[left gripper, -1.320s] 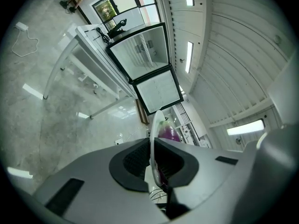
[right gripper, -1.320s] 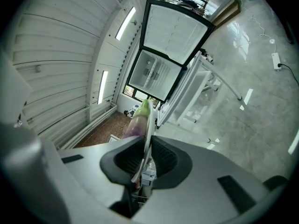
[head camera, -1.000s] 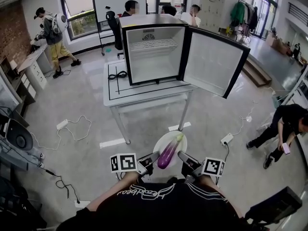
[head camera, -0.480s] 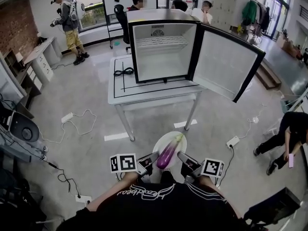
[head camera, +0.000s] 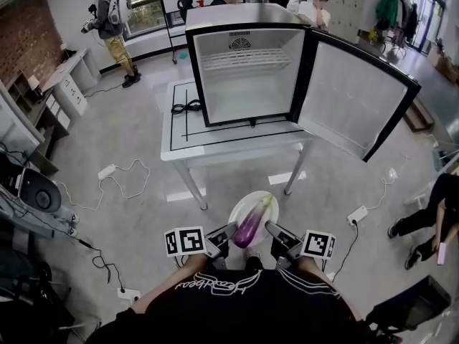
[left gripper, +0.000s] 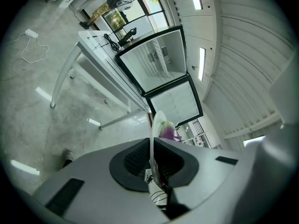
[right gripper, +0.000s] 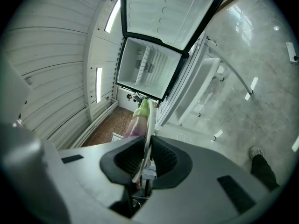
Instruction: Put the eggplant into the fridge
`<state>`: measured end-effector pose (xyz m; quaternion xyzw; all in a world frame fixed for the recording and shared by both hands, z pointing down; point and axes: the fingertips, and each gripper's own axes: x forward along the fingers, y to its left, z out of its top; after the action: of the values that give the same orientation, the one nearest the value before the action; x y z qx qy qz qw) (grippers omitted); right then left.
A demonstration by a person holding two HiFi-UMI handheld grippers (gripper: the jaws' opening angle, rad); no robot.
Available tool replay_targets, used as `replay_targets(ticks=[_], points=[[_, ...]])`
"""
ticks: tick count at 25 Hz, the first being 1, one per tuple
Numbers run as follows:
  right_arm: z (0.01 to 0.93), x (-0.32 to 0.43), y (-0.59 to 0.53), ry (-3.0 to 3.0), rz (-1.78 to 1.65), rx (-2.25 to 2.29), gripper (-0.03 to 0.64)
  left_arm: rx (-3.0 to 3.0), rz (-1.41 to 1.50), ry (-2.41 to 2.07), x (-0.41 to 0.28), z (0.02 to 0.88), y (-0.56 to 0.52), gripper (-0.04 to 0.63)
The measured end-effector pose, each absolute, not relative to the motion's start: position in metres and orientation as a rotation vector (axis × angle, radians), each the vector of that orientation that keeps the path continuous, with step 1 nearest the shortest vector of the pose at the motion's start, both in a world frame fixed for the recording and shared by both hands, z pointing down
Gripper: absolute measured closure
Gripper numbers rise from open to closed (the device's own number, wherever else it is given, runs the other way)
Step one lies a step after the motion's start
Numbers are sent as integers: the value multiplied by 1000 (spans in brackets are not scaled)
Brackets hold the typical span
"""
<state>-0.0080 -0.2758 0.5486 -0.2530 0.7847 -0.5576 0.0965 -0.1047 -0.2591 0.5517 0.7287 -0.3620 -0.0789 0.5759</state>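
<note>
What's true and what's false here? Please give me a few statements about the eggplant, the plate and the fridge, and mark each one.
1. The eggplant lies on a white plate. True.
2. Only one gripper holds the plate. False: the left gripper and the right gripper each clamp its rim, one on either side.
3. The fridge has its door shut. False: the door stands wide open.
4. The fridge stands on a white table. True.
5. The eggplant is inside the fridge. False: it is on the plate, out in front of the table.
</note>
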Motion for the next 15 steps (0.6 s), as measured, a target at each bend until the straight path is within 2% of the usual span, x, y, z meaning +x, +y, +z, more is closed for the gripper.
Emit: replay_targets(ticks=[15], points=[[550,26,-424,2298,-1692,-719,572,1696,-145,-902,-69,548,-402,568]])
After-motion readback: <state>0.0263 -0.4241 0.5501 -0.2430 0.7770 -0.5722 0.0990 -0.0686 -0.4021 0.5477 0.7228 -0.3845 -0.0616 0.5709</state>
